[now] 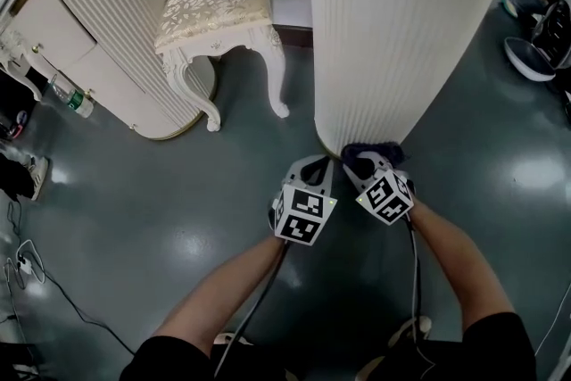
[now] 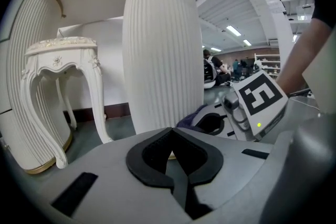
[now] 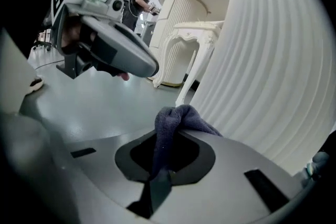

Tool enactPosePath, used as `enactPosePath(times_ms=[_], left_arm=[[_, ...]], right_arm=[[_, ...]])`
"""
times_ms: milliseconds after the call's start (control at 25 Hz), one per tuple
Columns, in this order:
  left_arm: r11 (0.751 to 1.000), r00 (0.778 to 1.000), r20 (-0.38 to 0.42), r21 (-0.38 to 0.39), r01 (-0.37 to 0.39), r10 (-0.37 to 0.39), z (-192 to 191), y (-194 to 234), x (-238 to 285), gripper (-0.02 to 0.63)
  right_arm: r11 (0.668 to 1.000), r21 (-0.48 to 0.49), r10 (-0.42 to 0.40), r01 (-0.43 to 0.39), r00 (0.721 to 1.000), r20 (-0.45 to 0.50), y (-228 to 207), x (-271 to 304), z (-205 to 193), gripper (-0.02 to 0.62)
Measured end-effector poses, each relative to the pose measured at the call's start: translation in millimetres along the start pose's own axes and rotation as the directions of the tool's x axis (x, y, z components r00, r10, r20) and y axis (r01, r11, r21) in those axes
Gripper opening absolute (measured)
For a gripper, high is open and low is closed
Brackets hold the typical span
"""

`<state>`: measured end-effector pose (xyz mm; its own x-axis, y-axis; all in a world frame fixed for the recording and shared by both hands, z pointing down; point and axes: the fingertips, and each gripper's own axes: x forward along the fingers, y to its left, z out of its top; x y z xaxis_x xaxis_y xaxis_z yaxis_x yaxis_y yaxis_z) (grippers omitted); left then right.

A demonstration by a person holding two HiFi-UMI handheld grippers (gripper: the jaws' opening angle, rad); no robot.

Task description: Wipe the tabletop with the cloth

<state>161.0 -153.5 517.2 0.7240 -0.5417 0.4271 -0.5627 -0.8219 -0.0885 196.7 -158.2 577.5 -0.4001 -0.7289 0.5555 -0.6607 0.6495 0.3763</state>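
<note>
— What colour is the cloth (image 3: 176,118)?
— Dusky blue-grey, plain, no print. The left claw (image 2: 176,162) and right claw (image 3: 157,178) are pale grey with black linings, and each carries a cube (image 1: 301,215) of black-and-white squares
— And the pillar (image 1: 401,31) at twelve o'clock?
— White, ribbed in fine upright lines. The stool (image 1: 219,4) at ten o'clock has cream legs and a pale gold floral seat
— The floor (image 1: 152,210)?
— Dark teal-grey, glossy
</note>
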Motion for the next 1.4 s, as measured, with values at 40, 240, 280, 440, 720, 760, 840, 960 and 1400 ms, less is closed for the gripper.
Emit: enactPosePath(times_ms=[40, 240, 280, 440, 720, 760, 840, 960, 1400], left_arm=[[1.0, 1.0, -0.001, -0.003, -0.008, 0.008, 1, 3, -2, 0.008], [1.0, 0.999, 0.03, 0.006, -0.022, 0.022, 16, 7, -11, 0.008], [1.0, 0.999, 0.037, 0.01, -0.025, 0.025, 19, 8, -12, 0.008], [0.999, 0.998, 0.042, 0.013, -0.036, 0.036, 24, 11, -18, 0.008], [0.999, 0.998, 0.06, 0.009, -0.036, 0.035, 35, 10, -22, 0.008], [0.999, 0.997, 0.066, 0.008, -0.039, 0.038, 37, 11, -21, 0.008], [0.999, 0.996, 0.079, -0.001, -0.043, 0.043, 43, 14, -20, 0.008], [0.999, 0.993, 0.104, 0.015, -0.051, 0.049, 59, 19, -20, 0.008], [0.996, 0.935, 0.352, 0.064, -0.068, 0.041, 180, 23, -49, 0.008]], right_arm=[[1.0, 0.003, -0.01, 0.01, 1.0, 0.014, -4, -4, 7, 0.026], [0.994, 0.067, -0.096, 0.09, 0.991, 0.093, -27, -29, 37, 0.026], [0.991, 0.091, -0.113, 0.103, 0.987, 0.111, -32, -34, 44, 0.026], [0.981, 0.142, -0.155, 0.134, 0.976, 0.153, -42, -48, 66, 0.026], [0.959, 0.158, -0.27, 0.237, 0.934, 0.234, -58, -76, 101, 0.026], [0.955, 0.153, -0.286, 0.254, 0.926, 0.247, -61, -81, 108, 0.026], [0.95, 0.141, -0.307, 0.278, 0.913, 0.271, -66, -90, 122, 0.026], [0.943, 0.123, -0.332, 0.308, 0.895, 0.298, -73, -105, 145, 0.026], [0.908, 0.047, -0.4, 0.415, 0.832, 0.384, -122, -175, 242, 0.026]])
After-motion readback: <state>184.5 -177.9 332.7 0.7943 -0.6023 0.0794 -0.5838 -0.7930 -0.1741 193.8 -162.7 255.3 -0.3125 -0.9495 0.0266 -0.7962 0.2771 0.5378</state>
